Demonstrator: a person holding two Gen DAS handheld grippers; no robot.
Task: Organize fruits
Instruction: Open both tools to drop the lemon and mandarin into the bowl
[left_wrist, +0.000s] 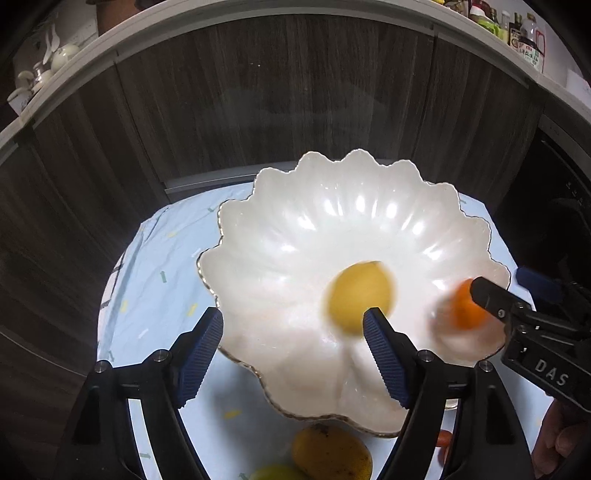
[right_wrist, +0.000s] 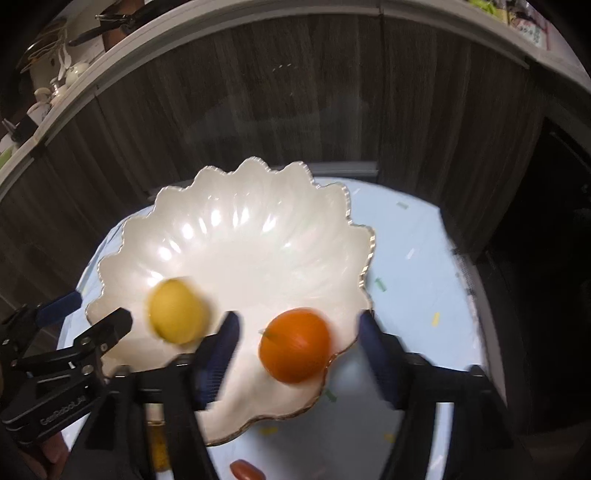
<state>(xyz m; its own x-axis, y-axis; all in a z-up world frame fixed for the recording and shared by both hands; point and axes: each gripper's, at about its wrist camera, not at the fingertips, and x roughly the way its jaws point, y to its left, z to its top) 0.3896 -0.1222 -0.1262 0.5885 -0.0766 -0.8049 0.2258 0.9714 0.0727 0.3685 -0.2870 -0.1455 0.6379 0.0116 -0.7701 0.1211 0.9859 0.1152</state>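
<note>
White bowl (left_wrist: 354, 206) holds yellow fruit (left_wrist: 360, 297) and orange fruit (right_wrist: 294, 345) | both lie loose between our spread fingers, left gripper (left_wrist: 293, 339) and right gripper (right_wrist: 297, 345) released | mango (left_wrist: 330, 456) lies behind left fingers, nearer our left hand, long axis crosswise.

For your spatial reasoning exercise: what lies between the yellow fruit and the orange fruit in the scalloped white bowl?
In the right wrist view, the right gripper's blue-padded finger stands between yellow fruit and orange fruit.
</note>
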